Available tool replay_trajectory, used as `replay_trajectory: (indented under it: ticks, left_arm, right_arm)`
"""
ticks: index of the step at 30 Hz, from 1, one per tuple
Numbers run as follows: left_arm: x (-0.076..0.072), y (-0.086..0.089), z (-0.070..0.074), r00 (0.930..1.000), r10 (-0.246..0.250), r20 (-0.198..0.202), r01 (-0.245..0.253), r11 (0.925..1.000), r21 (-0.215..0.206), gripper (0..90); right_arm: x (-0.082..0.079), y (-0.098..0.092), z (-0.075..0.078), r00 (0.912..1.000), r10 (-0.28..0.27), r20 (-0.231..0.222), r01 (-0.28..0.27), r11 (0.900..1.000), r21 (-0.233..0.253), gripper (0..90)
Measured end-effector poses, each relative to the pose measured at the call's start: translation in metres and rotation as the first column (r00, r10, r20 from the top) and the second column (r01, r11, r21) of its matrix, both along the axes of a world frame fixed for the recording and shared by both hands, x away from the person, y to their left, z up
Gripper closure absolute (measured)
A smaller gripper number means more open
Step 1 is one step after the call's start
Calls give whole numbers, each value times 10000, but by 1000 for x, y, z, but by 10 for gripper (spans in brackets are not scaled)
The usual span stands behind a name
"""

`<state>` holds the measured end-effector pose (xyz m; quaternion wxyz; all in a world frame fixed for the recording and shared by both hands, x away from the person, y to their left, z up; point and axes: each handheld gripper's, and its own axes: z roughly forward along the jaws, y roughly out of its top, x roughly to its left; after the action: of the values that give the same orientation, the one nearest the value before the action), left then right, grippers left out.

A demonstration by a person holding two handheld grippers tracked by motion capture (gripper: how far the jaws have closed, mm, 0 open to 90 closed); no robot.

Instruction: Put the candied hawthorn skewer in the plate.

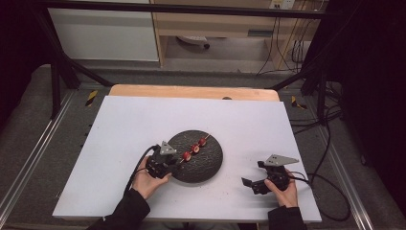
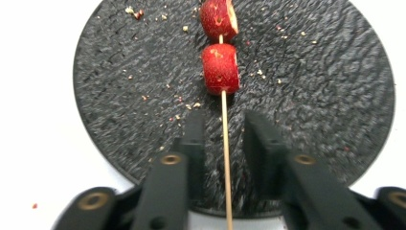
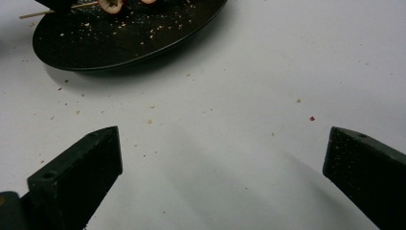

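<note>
the left gripper (image 2: 224, 129) had its two black jaws set a small way apart, one on each side of the thin wooden skewer (image 2: 225, 158). the stick ran up the middle of the gap; a sliver of space showed on both sides of it, and whether the pads actually pressed on it could not be told. just past the jaw tips, a red fruit piece (image 2: 220, 68) sat threaded on the skewer, and a second red fruit piece (image 2: 219, 18) followed it, close behind, with its pale cut face turned to one side. in the high view, three red pieces (image 1: 195, 149) lay in a row along the stick, running diagonally across the dark round plate (image 1: 210, 165). fine crumbs (image 2: 184, 103) were scattered over the plate's textured surface.

the right gripper (image 3: 222, 158) had its jaws spread wide and held nothing; bare white table top (image 3: 268, 72) lay between them. the plate's edge (image 3: 119, 57) lay beyond its jaws, well apart from them.

in the high view, the left hand (image 1: 148, 179) held the left gripper at the plate's near left rim, and the right hand (image 1: 283, 188) held the right gripper low over the table, to the right of the plate.
</note>
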<state>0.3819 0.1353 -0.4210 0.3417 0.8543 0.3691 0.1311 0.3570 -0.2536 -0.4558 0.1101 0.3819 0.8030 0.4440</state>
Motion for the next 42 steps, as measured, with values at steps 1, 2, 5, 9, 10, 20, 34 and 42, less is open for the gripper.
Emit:
replay_trajectory:
  ticks: [1, 2, 5, 9, 10, 20, 34, 42]
  left_arm:
    - [-1, 3, 2, 9999, -90, 110, 91, 9999, -63, 648]
    - [-1, 6, 4, 9997, -168, 182, 171, 9997, -163, 611]
    - [-3, 16, 11, 9988, -412, 249, 419, 9987, -289, 494]
    - [-5, 33, 18, 9969, -600, 500, 619, 9974, -379, 349]
    - [-6, 38, 19, 9965, -607, 572, 631, 9971, -415, 316]
    - [-15, 92, 12, 9967, 13, 810, 20, 9992, -395, 108]
    - [-36, 141, -23, 9940, 724, 814, -619, 9902, -1251, 64]
    - [-40, 149, -30, 9927, 824, 882, -732, 9920, -1030, 68]
  right_arm:
    - [0, 0, 0, 10000, -15, -22, 15, 10000, 10, 5]
    - [0, 0, 0, 10000, -11, -1, 11, 10000, 9, 5]
    - [0, -1, 1, 10000, -38, 0, 38, 10000, 27, 5]
    - [0, -1, 1, 9999, -102, -67, 102, 9999, 50, 5]
    - [0, 0, 1, 9999, -126, -100, 127, 9999, 69, 5]
    - [0, -2, 0, 9989, -268, -372, 275, 9994, 201, 5]
    - [0, -4, -3, 9980, -363, -522, 367, 9993, 73, 5]
    - [0, -3, -4, 9977, -323, -589, 325, 9995, 17, 5]
